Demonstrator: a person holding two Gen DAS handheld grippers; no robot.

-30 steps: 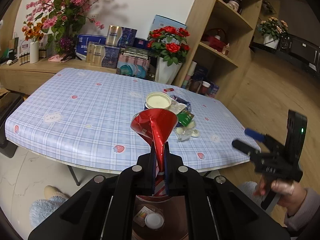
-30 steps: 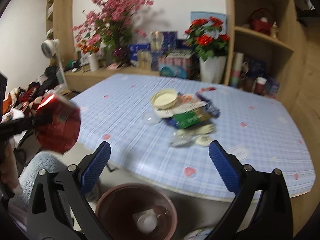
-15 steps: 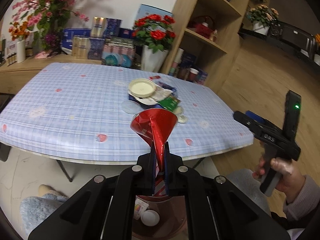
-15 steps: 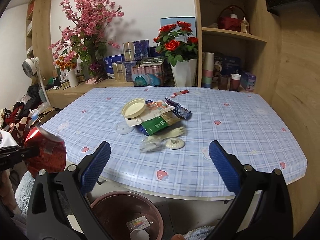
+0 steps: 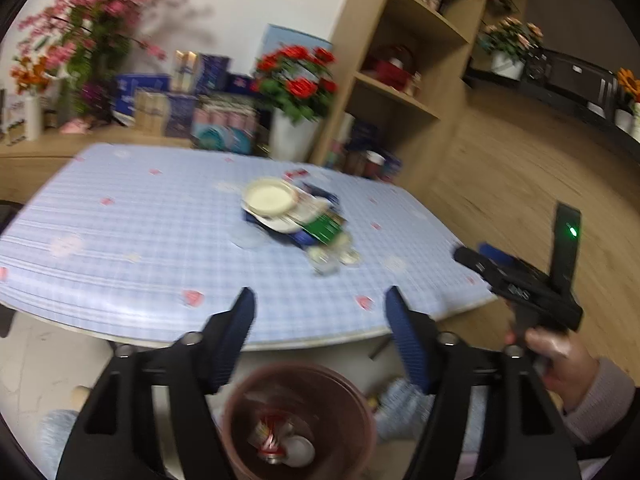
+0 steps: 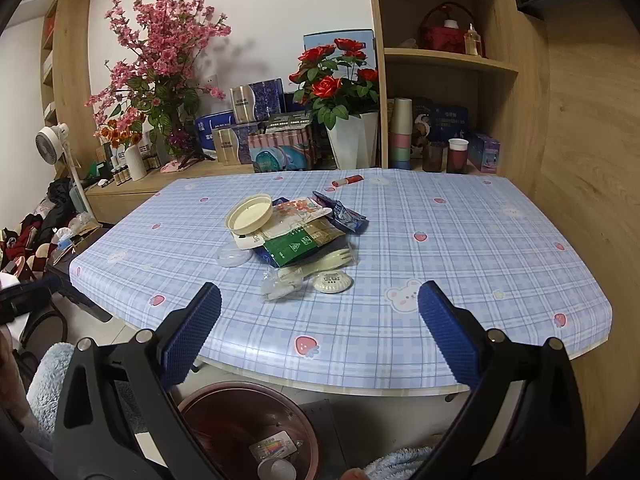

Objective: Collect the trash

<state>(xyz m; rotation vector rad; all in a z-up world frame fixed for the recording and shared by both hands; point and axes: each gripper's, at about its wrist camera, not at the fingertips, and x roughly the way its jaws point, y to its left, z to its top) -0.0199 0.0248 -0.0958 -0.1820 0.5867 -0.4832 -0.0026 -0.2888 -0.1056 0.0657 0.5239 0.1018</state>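
Observation:
My left gripper (image 5: 320,312) is open and empty above the brown trash bin (image 5: 236,412) on the floor. A red crumpled can (image 5: 267,438) and a white lid lie inside the bin. My right gripper (image 6: 319,312) is open and empty, short of the table's front edge; it also shows in the left wrist view (image 5: 480,258). The bin (image 6: 208,404) lies below it. A trash pile (image 6: 296,240) sits mid-table: a cream lid (image 6: 249,214), a green wrapper (image 6: 291,246), blue packets, a clear lid, a plastic fork, a small round white piece.
The table (image 6: 460,248) has a blue plaid cloth. A red stick (image 6: 347,179) lies near its far edge. Flower vases, boxes and wooden shelves stand behind. A fan and clutter are at the left. Fluffy slippers flank the bin.
My left gripper has opened and the red can it held has dropped into the bin. The right gripper has stayed open and shifted slightly.

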